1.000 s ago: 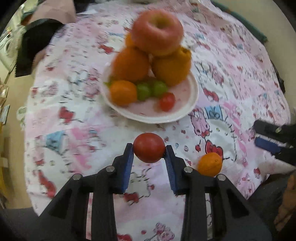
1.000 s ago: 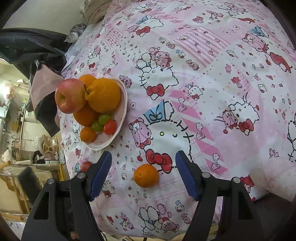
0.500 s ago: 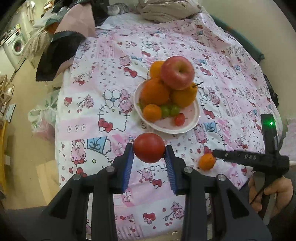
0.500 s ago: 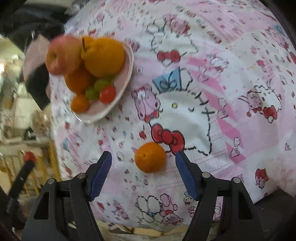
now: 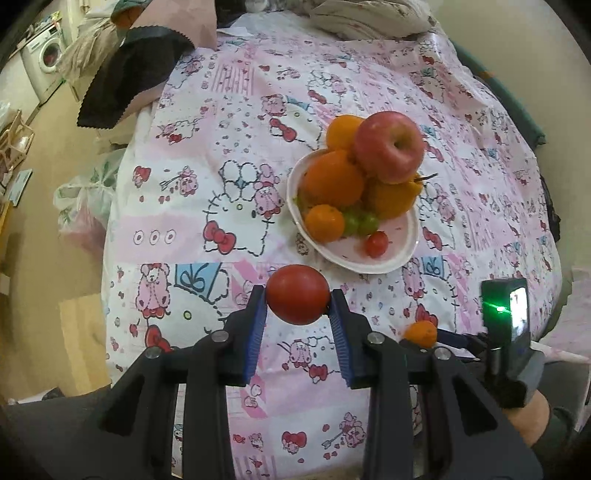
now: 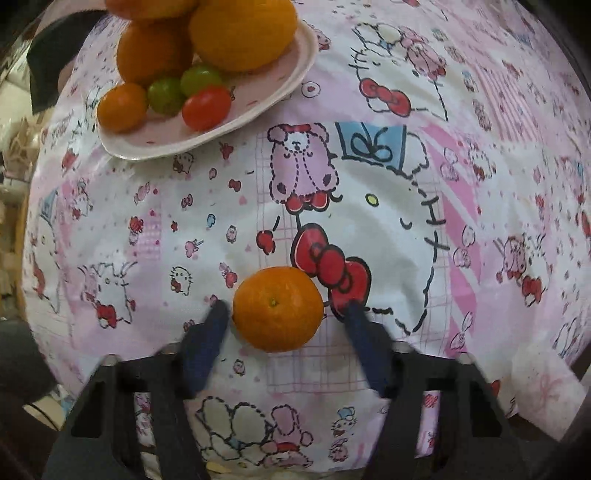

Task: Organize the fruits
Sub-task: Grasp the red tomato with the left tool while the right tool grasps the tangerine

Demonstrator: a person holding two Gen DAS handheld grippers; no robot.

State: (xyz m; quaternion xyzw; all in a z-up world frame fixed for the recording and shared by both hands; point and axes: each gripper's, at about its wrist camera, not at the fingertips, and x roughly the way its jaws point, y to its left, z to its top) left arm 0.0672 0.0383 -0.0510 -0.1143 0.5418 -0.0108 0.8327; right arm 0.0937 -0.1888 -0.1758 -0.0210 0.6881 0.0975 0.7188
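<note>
Left claw (image 5: 298, 300) grips the tomato (image 5: 297, 294).
Right claw (image 6: 286, 314), open, has dropped around the orange (image 6: 277, 308); the plate (image 6: 258, 107) sits ahead.

The right gripper (image 6: 286, 308) straddles a mandarin (image 6: 277, 308) lying on the pink cartoon-print bedsheet (image 6: 461, 184); its blue pads (image 6: 207, 339) stand apart, the left one about touching the fruit. Behind, a pale plate (image 6: 291, 70) holds oranges (image 6: 242, 31), a small tangerine (image 6: 122, 107), two green grapes (image 6: 166, 95) and a cherry tomato (image 6: 206, 108).
</note>
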